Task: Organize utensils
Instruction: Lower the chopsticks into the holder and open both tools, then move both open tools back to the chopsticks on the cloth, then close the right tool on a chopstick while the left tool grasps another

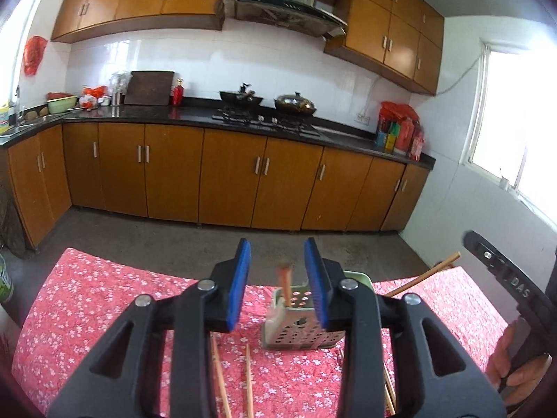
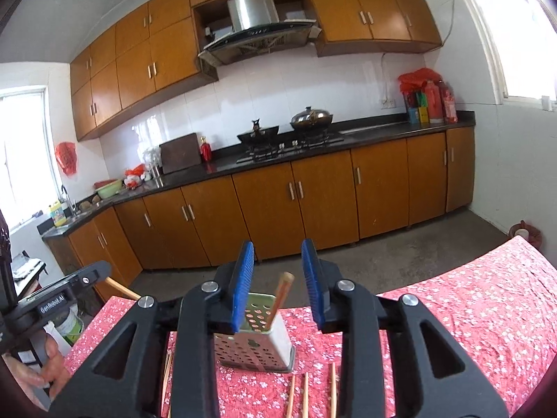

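Here, both grippers, left and right, are seen part-open and empty above the holder; one chopstick stands inside.

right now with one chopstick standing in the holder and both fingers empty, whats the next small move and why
Probably lower the right gripper onto one of the loose chopsticks lying on the floral cloth just in front of the perforated holder. Both grippers are open and hold nothing, only one chopstick stands in the holder, and several still lie flat within easy reach.
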The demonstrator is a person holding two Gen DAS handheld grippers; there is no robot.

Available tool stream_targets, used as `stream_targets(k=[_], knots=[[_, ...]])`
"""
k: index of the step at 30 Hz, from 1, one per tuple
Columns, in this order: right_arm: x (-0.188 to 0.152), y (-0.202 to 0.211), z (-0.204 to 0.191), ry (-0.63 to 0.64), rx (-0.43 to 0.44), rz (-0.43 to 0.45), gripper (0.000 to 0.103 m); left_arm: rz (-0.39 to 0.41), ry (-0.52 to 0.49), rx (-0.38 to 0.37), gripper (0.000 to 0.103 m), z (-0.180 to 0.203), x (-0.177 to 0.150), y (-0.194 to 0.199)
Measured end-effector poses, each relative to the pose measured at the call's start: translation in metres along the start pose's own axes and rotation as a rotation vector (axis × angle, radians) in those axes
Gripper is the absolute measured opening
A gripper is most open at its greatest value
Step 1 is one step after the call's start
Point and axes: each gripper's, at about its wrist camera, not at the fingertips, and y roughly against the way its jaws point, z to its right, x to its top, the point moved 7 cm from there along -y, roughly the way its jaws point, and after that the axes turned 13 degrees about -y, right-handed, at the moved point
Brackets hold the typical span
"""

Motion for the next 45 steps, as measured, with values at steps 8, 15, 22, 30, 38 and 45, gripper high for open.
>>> stream_targets(k=[8, 15, 22, 30, 38, 45], knots=[[-0.059, 0.025, 0.061, -0.025, -0.144, -0.098, 0.032, -0.034, -0.009, 0.108, 0.037, -0.036, -0.054, 0.045], [-0.173, 0.0, 0.111, -0.062, -0.228, -0.39, 0.02, -0.235, -0.024, 0.159, 0.037, -0.052, -0.157, 0.034], [-0.217, -0.014, 0.111, -0.032, -0.234, -0.5, 0.016, -0.355, 0.024, 0.142, 0.037, -0.058, -0.219, 0.028], [-0.224, -0.016, 0.129, 0.003, -0.311, -0.494, 0.008, -0.393, 0.041, 0.091, 0.037, -0.048, -0.24, 0.027], [-0.215, -0.015, 0.144, -0.012, -0.354, -0.462, 0.008, -0.423, 0.03, 0.027, 0.023, -0.028, -0.25, 0.02], [-0.214, -0.013, 0.145, -0.009, -0.352, -0.46, 0.008, -0.459, 0.011, 0.004, 0.017, -0.016, -0.26, 0.017]])
